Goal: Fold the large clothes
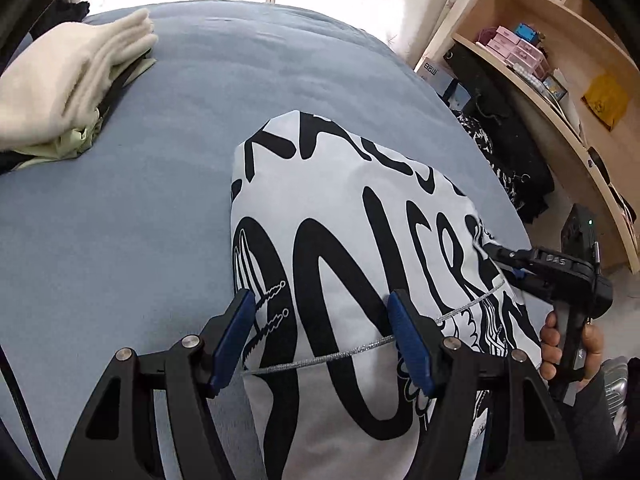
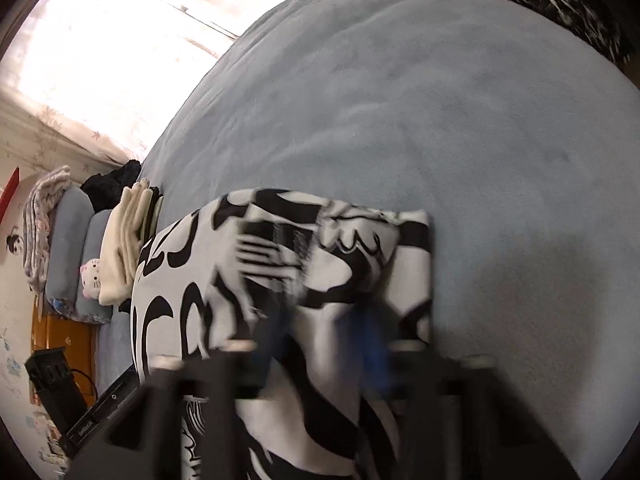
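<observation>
A white garment with big black lettering (image 1: 352, 216) lies folded on the blue bed (image 1: 160, 200). My left gripper (image 1: 320, 332) is open above its near edge, its blue pads (image 1: 408, 336) apart over the cloth and a silver drawstring (image 1: 344, 354). My right gripper (image 1: 492, 252) comes in from the right and looks shut on the garment's right edge. In the blurred right wrist view the same garment (image 2: 280, 264) fills the space between the right gripper's fingers (image 2: 328, 344).
A stack of folded cream and green clothes (image 1: 68, 92) sits at the bed's far left, also in the right wrist view (image 2: 124, 248). A wooden shelf unit (image 1: 560, 80) with boxes stands to the right. Dark patterned cloth (image 1: 504, 160) hangs off the bed's right edge.
</observation>
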Demonstrator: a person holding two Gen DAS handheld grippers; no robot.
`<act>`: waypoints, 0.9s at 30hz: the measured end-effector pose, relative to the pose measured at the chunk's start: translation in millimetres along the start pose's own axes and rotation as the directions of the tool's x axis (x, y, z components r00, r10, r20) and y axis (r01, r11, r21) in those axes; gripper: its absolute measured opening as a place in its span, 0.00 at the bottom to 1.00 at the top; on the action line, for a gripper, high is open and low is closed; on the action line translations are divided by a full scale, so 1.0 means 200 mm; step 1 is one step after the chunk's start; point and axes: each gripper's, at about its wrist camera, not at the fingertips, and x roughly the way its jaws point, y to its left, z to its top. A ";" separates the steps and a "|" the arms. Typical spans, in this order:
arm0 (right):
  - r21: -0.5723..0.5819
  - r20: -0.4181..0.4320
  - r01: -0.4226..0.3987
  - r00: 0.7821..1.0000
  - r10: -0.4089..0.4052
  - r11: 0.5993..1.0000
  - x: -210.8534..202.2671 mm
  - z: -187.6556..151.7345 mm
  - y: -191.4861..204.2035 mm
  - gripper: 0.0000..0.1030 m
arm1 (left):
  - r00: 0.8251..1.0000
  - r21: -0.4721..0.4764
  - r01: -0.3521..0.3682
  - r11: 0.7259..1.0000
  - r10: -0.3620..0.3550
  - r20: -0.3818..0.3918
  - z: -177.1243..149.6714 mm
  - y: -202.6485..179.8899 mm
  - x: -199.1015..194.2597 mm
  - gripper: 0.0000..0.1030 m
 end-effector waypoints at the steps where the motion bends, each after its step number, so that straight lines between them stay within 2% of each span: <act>1: -0.034 0.016 0.025 1.000 -0.024 0.999 -0.01 0.00 0.04 0.07 | 1.000 0.007 -0.008 1.000 0.008 0.000 0.00 -0.01 0.00 0.65; 2: -0.069 0.049 0.068 0.997 -0.065 0.995 -0.03 0.00 0.08 0.06 | 1.000 0.015 -0.013 1.000 0.013 -0.002 0.01 -0.02 0.00 0.65; 4: -0.102 0.127 0.110 0.987 -0.096 0.989 -0.13 -0.02 0.13 0.05 | 1.000 0.027 -0.014 1.000 0.014 -0.005 0.01 -0.04 0.00 0.65; 7: -0.083 0.212 0.163 0.967 -0.142 0.983 -0.26 -0.05 0.10 0.02 | 1.000 0.067 -0.031 0.997 0.031 0.008 0.00 -0.10 0.00 0.65; 9: -0.065 0.194 0.163 0.970 -0.148 0.984 -0.25 -0.06 0.04 0.02 | 0.998 0.094 -0.056 0.994 0.053 0.029 -0.02 -0.13 0.01 0.65; 11: -0.058 0.152 0.192 0.972 -0.181 0.980 -0.16 -0.08 -0.01 0.02 | 0.992 0.133 -0.121 0.984 0.115 0.052 -0.05 -0.16 0.06 0.67; 14: -0.068 0.141 0.220 0.968 -0.209 0.973 -0.09 -0.10 0.00 0.03 | 0.980 0.184 -0.198 0.963 0.189 0.064 -0.07 -0.20 0.12 0.67; 16: -0.065 0.138 0.234 0.965 -0.223 0.970 -0.10 -0.09 0.03 0.07 | 0.979 0.187 -0.203 0.961 0.196 0.054 -0.07 -0.20 0.12 0.67; 19: -0.031 0.158 0.259 0.955 -0.252 0.965 -0.19 -0.08 0.09 0.07 | 0.984 0.186 -0.180 0.966 0.178 0.024 -0.02 -0.20 0.06 0.65; 21: -0.031 0.216 0.288 0.937 -0.275 0.957 -0.27 -0.09 0.17 0.07 | 0.982 0.186 -0.185 0.965 0.174 0.073 0.00 -0.21 -0.03 0.65; 23: -0.069 0.274 0.300 0.923 -0.272 0.951 -0.31 -0.11 0.29 0.09 | 0.977 0.188 -0.188 0.964 0.165 0.133 0.04 -0.23 -0.10 0.65; 24: -0.086 0.286 0.293 0.923 -0.258 0.952 -0.31 -0.11 0.34 0.11 | 0.975 0.185 -0.188 0.965 0.160 0.155 0.06 -0.24 -0.12 0.65; 25: -0.118 0.289 0.240 0.937 -0.198 0.963 -0.30 -0.11 0.41 0.11 | 0.974 0.179 -0.184 0.967 0.154 0.168 0.09 -0.24 -0.12 0.60; 26: -0.138 0.276 0.188 0.950 -0.145 0.973 -0.27 -0.10 0.45 0.11 | 0.974 0.168 -0.181 0.969 0.153 0.165 0.11 -0.25 -0.11 0.47; 27: -0.158 0.256 0.131 0.963 -0.088 0.979 -0.24 -0.10 0.49 0.11 | 0.977 0.158 -0.173 0.972 0.150 0.149 0.13 -0.24 -0.08 0.40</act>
